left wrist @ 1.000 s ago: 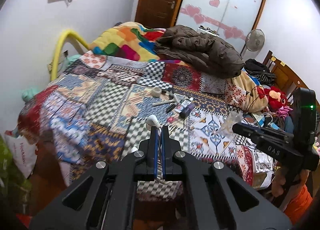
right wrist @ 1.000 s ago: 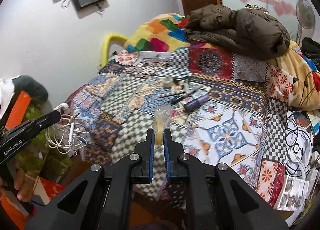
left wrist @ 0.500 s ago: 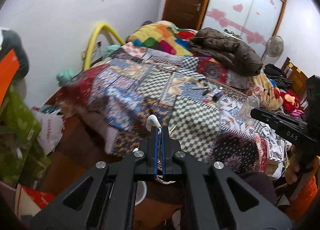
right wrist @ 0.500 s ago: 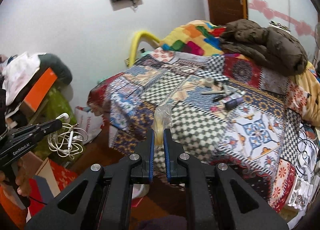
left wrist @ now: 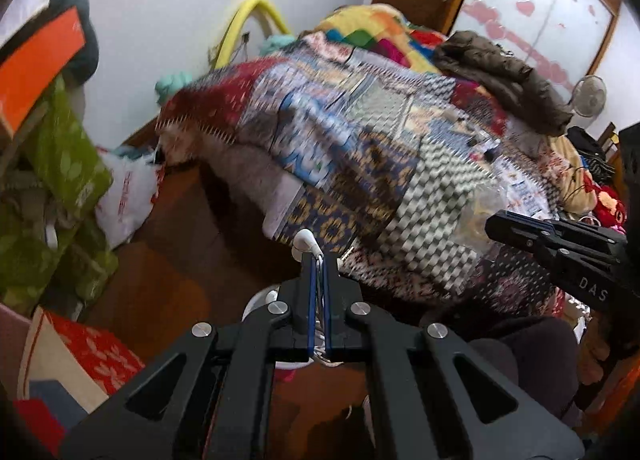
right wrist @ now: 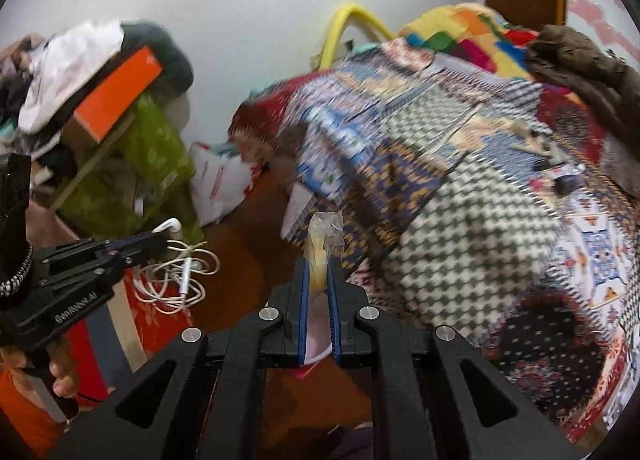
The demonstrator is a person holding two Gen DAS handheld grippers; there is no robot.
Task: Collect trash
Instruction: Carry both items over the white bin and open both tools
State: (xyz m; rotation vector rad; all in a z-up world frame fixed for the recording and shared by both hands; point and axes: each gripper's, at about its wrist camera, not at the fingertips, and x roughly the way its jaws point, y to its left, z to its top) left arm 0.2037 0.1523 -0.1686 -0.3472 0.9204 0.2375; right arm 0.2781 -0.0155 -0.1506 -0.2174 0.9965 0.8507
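Observation:
My left gripper [left wrist: 318, 260] is shut on a tangle of white earphones [left wrist: 305, 243]; one earbud sticks out above the blue pads. From the right wrist view the same earphone cable [right wrist: 180, 272] hangs in loops below the left gripper [right wrist: 158, 238]. My right gripper [right wrist: 318, 266] is shut on a crumpled clear plastic wrapper [right wrist: 323, 238] with something yellow inside. That wrapper [left wrist: 478, 206] also shows at the tip of the right gripper [left wrist: 494, 222] in the left wrist view. Both grippers hang over the brown wooden floor [left wrist: 168, 276] beside the bed's corner.
A bed with a patchwork quilt [right wrist: 460, 188] fills the right; small items [right wrist: 560, 174] lie on it, and a brown jacket [left wrist: 504, 76]. At left stand a green bag [left wrist: 64, 164], an orange box [right wrist: 120, 92], a white plastic bag [right wrist: 218, 184] and a red patterned box [left wrist: 96, 356].
Both grippers have swung left and downward, away from the bed top toward the floor and the clutter by the wall. Each keeps its load: earphones in the left, wrapper in the right.

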